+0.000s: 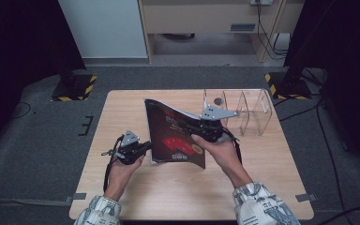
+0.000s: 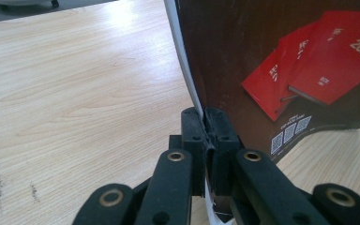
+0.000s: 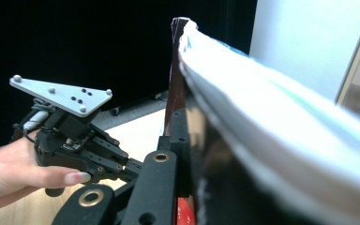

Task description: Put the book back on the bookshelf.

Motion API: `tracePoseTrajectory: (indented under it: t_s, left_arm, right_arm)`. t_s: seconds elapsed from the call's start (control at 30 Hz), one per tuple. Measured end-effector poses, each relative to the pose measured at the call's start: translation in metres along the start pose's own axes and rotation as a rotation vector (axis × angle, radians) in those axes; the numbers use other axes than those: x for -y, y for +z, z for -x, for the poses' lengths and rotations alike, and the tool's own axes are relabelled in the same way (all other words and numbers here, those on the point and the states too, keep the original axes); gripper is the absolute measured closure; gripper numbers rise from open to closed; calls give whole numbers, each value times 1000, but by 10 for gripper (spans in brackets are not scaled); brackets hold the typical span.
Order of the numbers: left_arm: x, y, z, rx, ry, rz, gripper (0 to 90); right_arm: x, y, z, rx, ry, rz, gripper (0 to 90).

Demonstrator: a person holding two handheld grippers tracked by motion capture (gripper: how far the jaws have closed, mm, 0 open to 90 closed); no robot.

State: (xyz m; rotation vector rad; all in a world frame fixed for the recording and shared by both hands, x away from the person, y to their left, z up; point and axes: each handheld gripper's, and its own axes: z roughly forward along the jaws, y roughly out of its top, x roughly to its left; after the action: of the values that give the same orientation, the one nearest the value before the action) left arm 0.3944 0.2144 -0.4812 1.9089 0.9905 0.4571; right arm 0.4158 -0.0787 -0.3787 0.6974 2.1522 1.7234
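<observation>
Dark brown glossy catalogue [image 1: 176,136], red books printed on its cover, stands upright and bowed on the wooden counter [image 1: 122,112] between both claws. Left claw [image 1: 146,147]: jaws pinched fully together on the catalogue's lower edge, cover to one side and white pages to the other. Right claw [image 1: 187,125]: jaws nearly together, clamped on the opposite side of the catalogue partway up, with a clear plastic divider rack [image 1: 243,110] on the counter just beyond it.

books: 1 [image 1: 176,136] | hand-held grippers: 2 [image 1: 145,147] [image 1: 183,125] | clear dividers: 1 [image 1: 243,110] | tables: 1 [image 1: 122,112]
</observation>
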Motion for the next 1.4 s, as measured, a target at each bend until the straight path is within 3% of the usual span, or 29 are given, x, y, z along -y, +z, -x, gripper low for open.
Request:
tracePoseTrajectory:
  t_s: [0.2,0.3,0.33,0.37,0.43,0.5,0.6,0.73,1.07,1.4]
  left_arm:
    - [0,1,0,-7,3,-1,863]
    - [2,3,0,-25,-11,12,804]
    - [3,3,-1,-39,-17,22,644]
    - [3,3,-1,-57,-25,30,644]
    - [4,4,-4,-82,-42,35,452]
    - [6,5,-8,-108,-46,19,339]
    - [11,7,-16,-114,-71,-3,239]
    - [17,10,-22,-142,-50,-54,138]
    - [22,16,-26,-166,-58,-113,75]
    - [26,18,-29,-212,-30,-157,72]
  right_arm:
    - [-2,0,-2,25,-19,-11,870]
    - [-2,1,-4,42,-25,-10,871]
    - [-3,1,-4,45,-27,-9,871]
    - [-3,1,-4,45,-27,-9,871]
    - [-4,-1,-4,45,-29,-7,871]
    - [-4,-2,-4,47,-29,-2,872]
    - [-5,-5,-3,49,-24,8,872]
    - [-9,-9,-3,57,-22,21,871]
    - [-12,-17,-3,73,-14,43,871]
    - [-11,-33,-5,86,1,56,871]
